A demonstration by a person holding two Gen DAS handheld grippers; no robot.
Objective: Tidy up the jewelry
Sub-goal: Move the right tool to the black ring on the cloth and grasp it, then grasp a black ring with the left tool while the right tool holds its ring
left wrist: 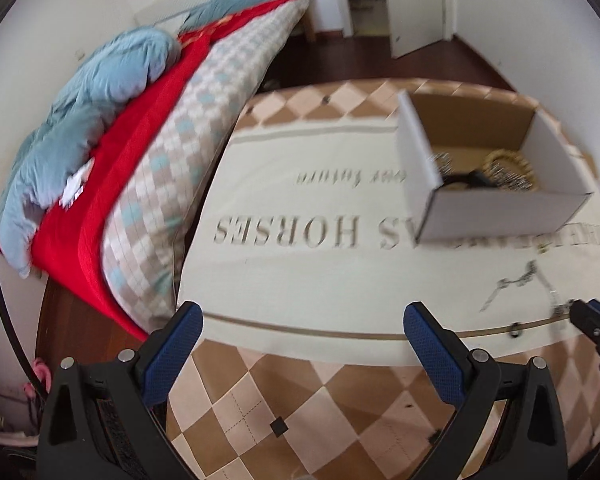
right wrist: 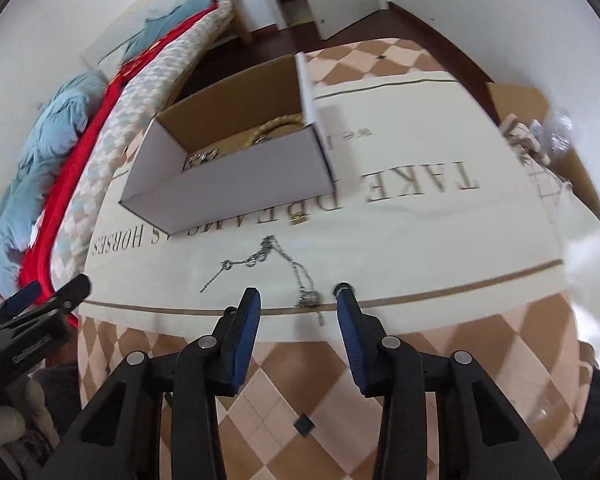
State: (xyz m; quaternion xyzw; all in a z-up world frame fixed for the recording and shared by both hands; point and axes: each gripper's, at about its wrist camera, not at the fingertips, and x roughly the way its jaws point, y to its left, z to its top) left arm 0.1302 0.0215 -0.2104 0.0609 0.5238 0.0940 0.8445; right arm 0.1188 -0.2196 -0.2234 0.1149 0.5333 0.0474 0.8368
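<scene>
A white cardboard box (right wrist: pixel 236 184) stands open on the table's printed cloth and holds gold and silver jewelry (right wrist: pixel 276 128); it also shows in the left wrist view (left wrist: pixel 500 208). A silver chain necklace (right wrist: pixel 288 268) lies loose on the cloth in front of the box, seen in the left wrist view (left wrist: pixel 528 280) too. My right gripper (right wrist: pixel 298 300) is open, its fingertips on either side of the chain's near end. A small dark ring (right wrist: pixel 342 289) lies by the right fingertip. My left gripper (left wrist: pixel 306 316) is open and empty, to the left of the box.
The round table (right wrist: pixel 420 360) has a cream and brown diamond cloth. A bed with red and blue bedding (left wrist: pixel 120 128) runs close along the table's left side. More clutter on brown cardboard (right wrist: pixel 540 140) sits at the table's far right edge.
</scene>
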